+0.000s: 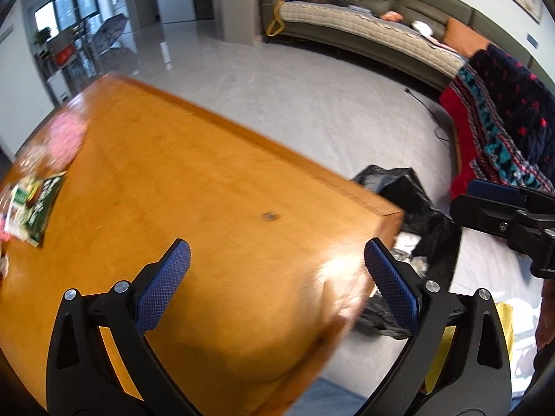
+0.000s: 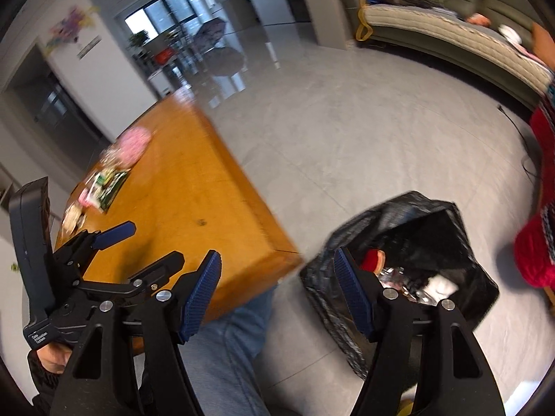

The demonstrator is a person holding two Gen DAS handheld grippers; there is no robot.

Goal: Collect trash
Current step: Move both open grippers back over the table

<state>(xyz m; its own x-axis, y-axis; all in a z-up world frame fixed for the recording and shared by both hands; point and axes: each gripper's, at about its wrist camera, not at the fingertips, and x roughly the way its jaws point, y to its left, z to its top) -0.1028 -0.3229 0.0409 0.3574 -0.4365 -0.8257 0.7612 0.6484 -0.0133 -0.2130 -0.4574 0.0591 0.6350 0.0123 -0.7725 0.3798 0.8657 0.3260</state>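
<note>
Left gripper (image 1: 277,270): jaws spread wide, nothing between the blue pads, poised over the near right part of the table.

Right gripper (image 2: 277,280): jaws likewise wide apart and empty, held above the floor between the table corner and the bag.

Wooden table (image 1: 194,180): orange-brown top, near right corner beside the bag.

Black trash bag (image 2: 430,242): on the grey floor just right of the table corner, mouth gaping — inside, a red item (image 2: 372,260), white paper (image 2: 442,286) and shiny wrappers, details blurred.

Green snack packet (image 1: 34,208): lying flat at the far left of the table.

Pink item (image 1: 66,138): beyond the packet, too blurred to identify.

Small litter at the left edge of the table near the packet — indistinct.

Sofa (image 1: 364,31): along the far wall, patterned blanket (image 1: 503,118) draped at its right end.
</note>
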